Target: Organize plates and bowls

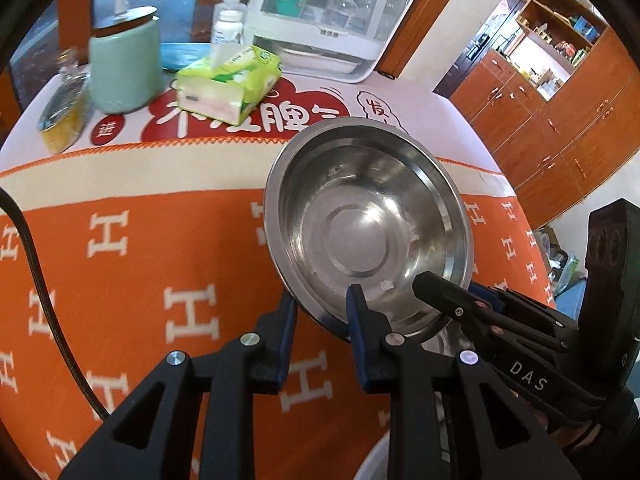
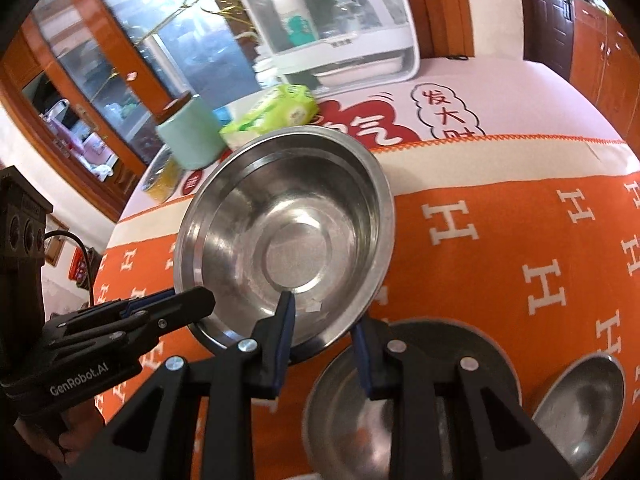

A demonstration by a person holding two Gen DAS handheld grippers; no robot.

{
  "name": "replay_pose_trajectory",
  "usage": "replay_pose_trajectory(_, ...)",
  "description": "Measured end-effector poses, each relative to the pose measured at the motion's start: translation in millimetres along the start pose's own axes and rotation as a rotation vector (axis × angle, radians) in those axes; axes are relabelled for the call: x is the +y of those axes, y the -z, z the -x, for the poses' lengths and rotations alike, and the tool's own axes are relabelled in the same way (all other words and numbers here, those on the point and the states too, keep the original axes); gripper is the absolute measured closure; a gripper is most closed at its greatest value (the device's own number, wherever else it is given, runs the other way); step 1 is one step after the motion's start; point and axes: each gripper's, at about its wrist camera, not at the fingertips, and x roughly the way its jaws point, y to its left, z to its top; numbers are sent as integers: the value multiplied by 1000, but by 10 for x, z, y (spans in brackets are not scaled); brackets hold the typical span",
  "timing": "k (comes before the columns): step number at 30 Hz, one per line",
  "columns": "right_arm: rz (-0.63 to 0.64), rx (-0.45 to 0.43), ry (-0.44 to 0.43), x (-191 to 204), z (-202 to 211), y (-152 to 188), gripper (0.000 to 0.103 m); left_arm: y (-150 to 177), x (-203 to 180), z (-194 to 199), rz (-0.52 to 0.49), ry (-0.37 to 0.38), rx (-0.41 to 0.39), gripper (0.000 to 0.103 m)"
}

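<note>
The orange cloth (image 1: 160, 240) patterned with white H letters covers the table, ending at a cream band toward 12 o'clock, where a white cabinet (image 1: 332, 12), a mint canister (image 1: 124, 68) and a green tissue pack (image 1: 228, 80) stand. Above the cloth, the steel bowl (image 1: 366, 228) hangs tilted, gripped by both tools. The left gripper (image 1: 320, 312) pinches its near rim, fingers narrow, one inside and one outside; the right gripper (image 2: 324, 316) does likewise from 4 o'clock. Two more steel bowls (image 2: 360, 408) rest below, at 5 o'clock in the right view. Bare cloth lies open at 9 o'clock.
</note>
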Motion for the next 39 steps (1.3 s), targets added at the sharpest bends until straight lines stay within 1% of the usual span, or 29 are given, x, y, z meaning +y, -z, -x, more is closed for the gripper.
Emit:
replay_pose_trajectory(9,82,-14,-36,376,280,311,76,469,118,554,32,-23,-59,80)
replay_pose_trajectory(17,160,-16,-61,659,489,607,76,895,175,917,40,-38,-94,77)
replay_pose_trajectory(22,215,-4,-87,800,558,722,76,1110,230,1107,56,-43,-110,77)
replay_pose_trajectory(26,290,28,-106,957,569,852,76,1315,292,1207,79,-72,-114,75)
replay_pose_trajectory(28,338,50,-121,1044,559,931,76,1424,346,1243,103,-87,-110,75)
replay_pose_trajectory(33,403,124,-159,1186,453,1077,76,1687,520,1287,182,-103,-93,75)
replay_pose_trajectory(39,460,216,-193,1333,299,1278,76,1946,694,1260,250,-140,-38,74)
